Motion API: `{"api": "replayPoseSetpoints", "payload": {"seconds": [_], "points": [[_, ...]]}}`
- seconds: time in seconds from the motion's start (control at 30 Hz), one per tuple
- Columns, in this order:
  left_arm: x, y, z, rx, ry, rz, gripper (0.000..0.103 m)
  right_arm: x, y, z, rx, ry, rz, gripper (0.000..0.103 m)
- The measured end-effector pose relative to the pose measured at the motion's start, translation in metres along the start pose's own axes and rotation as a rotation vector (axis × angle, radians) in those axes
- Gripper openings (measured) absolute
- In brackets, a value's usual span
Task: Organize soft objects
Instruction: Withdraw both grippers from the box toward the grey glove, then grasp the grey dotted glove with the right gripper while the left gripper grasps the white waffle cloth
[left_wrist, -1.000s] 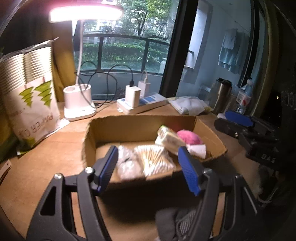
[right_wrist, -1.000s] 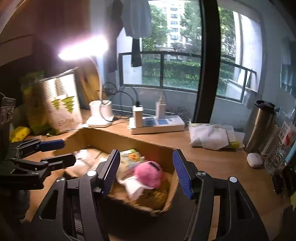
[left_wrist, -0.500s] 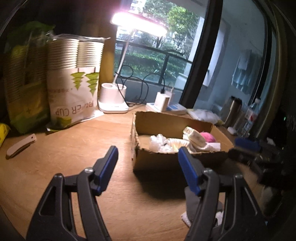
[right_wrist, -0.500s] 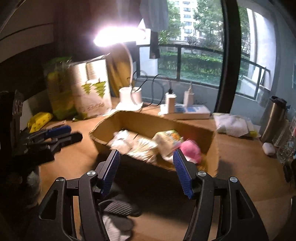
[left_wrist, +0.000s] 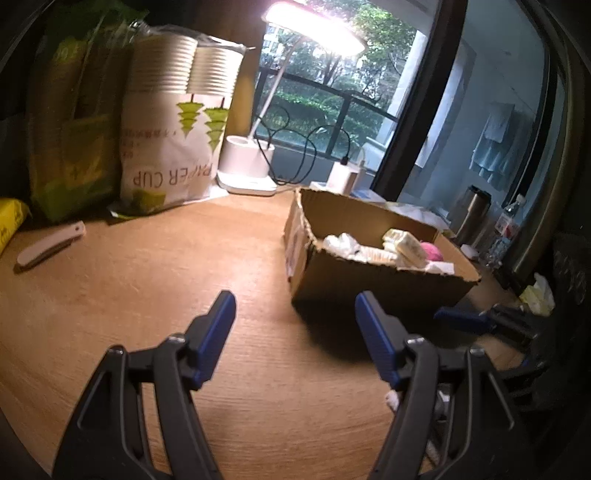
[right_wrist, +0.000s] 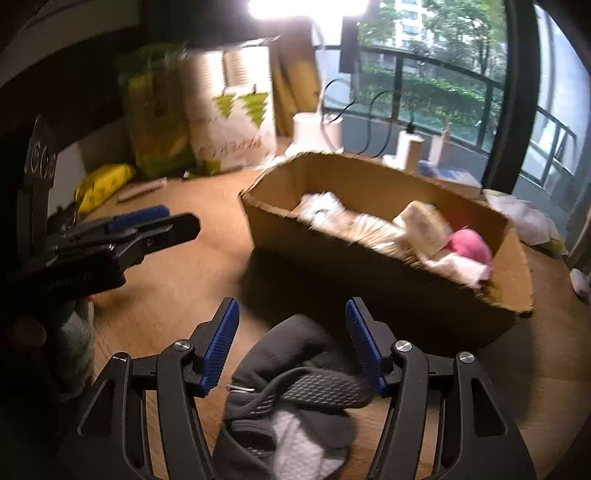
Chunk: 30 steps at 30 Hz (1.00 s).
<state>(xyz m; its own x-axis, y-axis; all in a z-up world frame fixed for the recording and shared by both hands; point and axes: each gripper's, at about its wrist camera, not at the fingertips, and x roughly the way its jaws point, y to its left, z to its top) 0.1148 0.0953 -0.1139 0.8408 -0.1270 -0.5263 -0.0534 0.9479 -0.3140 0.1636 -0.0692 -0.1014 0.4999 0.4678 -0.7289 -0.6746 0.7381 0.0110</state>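
A cardboard box (left_wrist: 373, 284) (right_wrist: 332, 254) stands on the wooden desk and holds soft things: a pink ball (right_wrist: 472, 245) (left_wrist: 430, 252), white crumpled pieces (right_wrist: 321, 210), a wrapped packet (right_wrist: 424, 227) and a bag of cotton swabs (right_wrist: 376, 230). A grey and white sock bundle (right_wrist: 291, 398) lies on the desk in front of the box. My right gripper (right_wrist: 291, 336) is open just above the bundle, a finger on each side. My left gripper (left_wrist: 295, 332) is open and empty over bare desk, left of the box; it also shows in the right wrist view (right_wrist: 147, 225).
A bag of paper cups (left_wrist: 173, 122) and a green bag (left_wrist: 74, 122) stand at the back left. A lit desk lamp (left_wrist: 251, 173), a power strip, a white flat tool (left_wrist: 50, 243), a yellow pack (right_wrist: 103, 184), a steel flask (left_wrist: 472, 214) and a bottle (left_wrist: 506, 229) surround the box.
Both grippers have pulled back from over the box and swung left. The right one has come down over the grey sock bundle. Both stay open.
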Motion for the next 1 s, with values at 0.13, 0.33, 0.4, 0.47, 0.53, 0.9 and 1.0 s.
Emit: {"api": "replayPoseSetpoints", "payload": {"seconds": [0.13, 0.33, 0.4, 0.47, 0.53, 0.9, 1.0], "points": [[0.000, 0.001, 0.000, -0.014, 0.000, -0.021, 0.069, 0.014, 0.004, -0.007, -0.011, 0.057, -0.008, 0.063], [0.005, 0.007, 0.000, -0.052, 0.022, -0.036, 0.069, 0.024, 0.006, -0.016, -0.023, 0.097, 0.006, 0.047], [0.007, 0.007, 0.000, -0.053, 0.035, -0.030, 0.070, 0.022, 0.010, -0.016, -0.044, 0.095, 0.005, 0.041], [0.007, 0.006, 0.000, -0.052, 0.035, -0.029, 0.070, 0.018, 0.015, -0.015, -0.071, 0.085, -0.007, 0.038], [0.007, 0.006, 0.000, -0.052, 0.035, -0.028, 0.070, 0.012, 0.017, -0.014, -0.075, 0.068, 0.002, 0.035], [0.008, 0.001, -0.002, -0.041, 0.042, -0.008, 0.072, -0.040, -0.011, 0.004, 0.009, -0.096, -0.001, 0.034], [0.008, -0.012, -0.004, -0.004, 0.053, -0.011, 0.072, -0.052, -0.023, 0.005, 0.027, -0.118, -0.033, 0.034]]}}
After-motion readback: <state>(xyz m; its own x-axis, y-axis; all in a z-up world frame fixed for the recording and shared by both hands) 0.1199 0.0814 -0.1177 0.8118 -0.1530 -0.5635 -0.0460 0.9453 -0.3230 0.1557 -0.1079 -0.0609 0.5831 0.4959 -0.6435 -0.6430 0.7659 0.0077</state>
